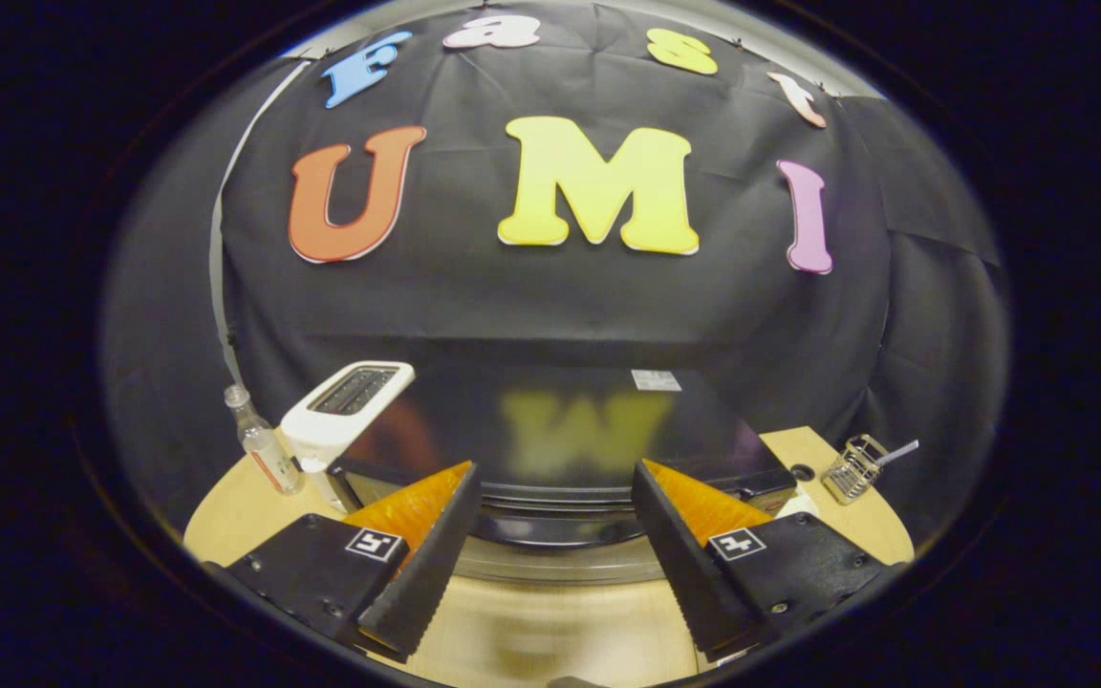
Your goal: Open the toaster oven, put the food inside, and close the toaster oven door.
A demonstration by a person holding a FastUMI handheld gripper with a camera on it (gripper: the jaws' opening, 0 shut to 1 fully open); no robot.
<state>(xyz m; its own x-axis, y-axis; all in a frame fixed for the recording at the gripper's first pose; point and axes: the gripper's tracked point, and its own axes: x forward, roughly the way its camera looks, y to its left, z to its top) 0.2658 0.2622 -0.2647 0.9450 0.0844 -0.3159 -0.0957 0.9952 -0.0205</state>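
Although several surfaces carry labels, none can be read: a small white sticker (656, 380) sits on the far right of the toaster oven's top, too blurred to make out, and the small clear bottle (262, 441) at the left bears a band of label whose print is too small to tell. Each finger of the tool (555, 549) carries a square black-and-white marker on its upper face.

The tool is held level and low over the bench (531, 631), pointing straight at the toaster oven (560, 449). Its fingers (421, 564) are released and spread wide, pressing on nothing. Between them, just ahead of the tips, lies the rounded front edge of the toaster oven, a dark glossy box whose flat top mirrors the wall behind it. Whether its door is open cannot be told from this angle.

Left of the oven, touching or just beside its far left corner, stands a white slot toaster (348, 409), with the bottle upright near its left side. Well to the right, near the bench's far right edge, rests a small wire basket (854, 468) with a pale stick projecting from it. A small dark hole (802, 472) shows in the bench between the oven and the basket.
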